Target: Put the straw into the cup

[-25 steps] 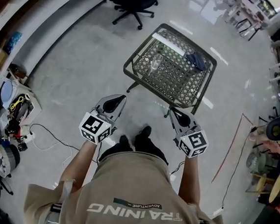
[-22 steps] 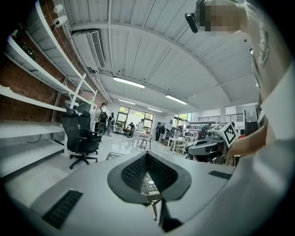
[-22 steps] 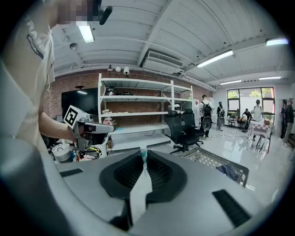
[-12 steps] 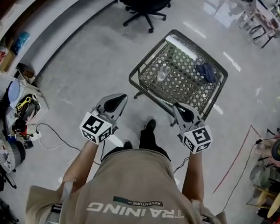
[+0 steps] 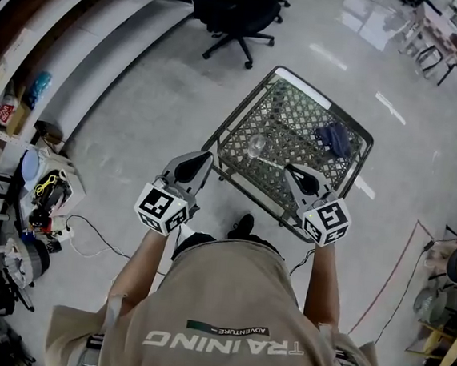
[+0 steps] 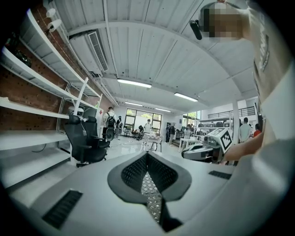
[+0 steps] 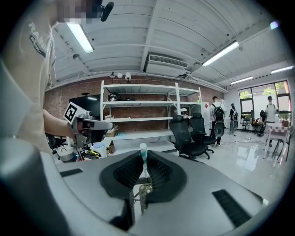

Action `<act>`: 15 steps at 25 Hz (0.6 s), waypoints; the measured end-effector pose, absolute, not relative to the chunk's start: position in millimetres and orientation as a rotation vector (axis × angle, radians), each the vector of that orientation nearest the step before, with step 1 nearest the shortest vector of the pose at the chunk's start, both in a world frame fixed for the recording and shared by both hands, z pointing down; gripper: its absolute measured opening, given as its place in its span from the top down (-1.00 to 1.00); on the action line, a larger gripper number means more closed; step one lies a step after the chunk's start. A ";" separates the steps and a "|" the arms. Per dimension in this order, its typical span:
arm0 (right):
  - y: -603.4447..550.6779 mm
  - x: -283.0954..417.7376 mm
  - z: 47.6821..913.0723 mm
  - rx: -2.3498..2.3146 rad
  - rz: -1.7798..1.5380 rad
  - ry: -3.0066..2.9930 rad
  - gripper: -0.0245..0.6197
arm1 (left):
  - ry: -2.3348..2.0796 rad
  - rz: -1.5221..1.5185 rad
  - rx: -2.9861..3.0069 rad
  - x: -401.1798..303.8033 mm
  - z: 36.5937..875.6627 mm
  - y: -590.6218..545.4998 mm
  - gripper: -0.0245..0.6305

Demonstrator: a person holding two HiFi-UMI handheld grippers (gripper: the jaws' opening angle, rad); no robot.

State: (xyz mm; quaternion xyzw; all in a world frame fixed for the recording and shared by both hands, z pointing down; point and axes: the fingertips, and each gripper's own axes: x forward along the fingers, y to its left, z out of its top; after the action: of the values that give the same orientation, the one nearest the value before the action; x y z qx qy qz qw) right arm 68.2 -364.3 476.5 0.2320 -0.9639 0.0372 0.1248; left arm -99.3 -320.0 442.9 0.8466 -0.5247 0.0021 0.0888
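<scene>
A clear cup [image 5: 254, 146] stands upright on the wire-mesh table [image 5: 354, 126], near the table's middle. My right gripper [image 5: 292, 170] is shut on a thin white straw [image 5: 272, 164] that reaches out over the mesh toward the cup, its end just short of the cup's base. In the right gripper view the straw's teal-and-white end [image 7: 143, 149] sticks up between the pads of the right gripper [image 7: 143, 156]. My left gripper [image 5: 205, 157] hovers at the table's near left edge with nothing in it; its jaws [image 6: 147, 156] look shut, with mesh showing below them.
A blue cloth [image 5: 333, 138] lies on the table's far right. A black office chair [image 5: 237, 10] stands beyond the table. Shelving and a pile of cables and tools [image 5: 38, 200] line the left. Several people stand far off in the hall [image 6: 110, 124].
The person has stepped up to the table. Both grippers moved forward and now reach over its near edge, the straw still in the right one.
</scene>
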 end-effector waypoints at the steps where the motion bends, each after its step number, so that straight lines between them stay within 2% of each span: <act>1: -371.3 69.8 477.5 0.673 0.108 -2.809 0.81 | -1.565 0.011 2.518 -96.8 442.7 -327.0 0.87; 8: -400.5 71.1 485.9 0.647 0.152 -2.837 0.81 | -1.552 0.058 2.505 -91.1 448.2 -361.7 0.87; 15: -423.9 49.1 496.4 0.634 0.156 -2.823 0.81 | -1.524 0.045 2.513 -114.7 454.6 -390.4 0.88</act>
State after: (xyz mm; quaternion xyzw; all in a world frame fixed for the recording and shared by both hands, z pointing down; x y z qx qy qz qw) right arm 49.1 -423.9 496.4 0.2171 -0.9671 0.0535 0.1217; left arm -114.7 -390.4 454.6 0.8506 -0.5158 0.0153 0.1010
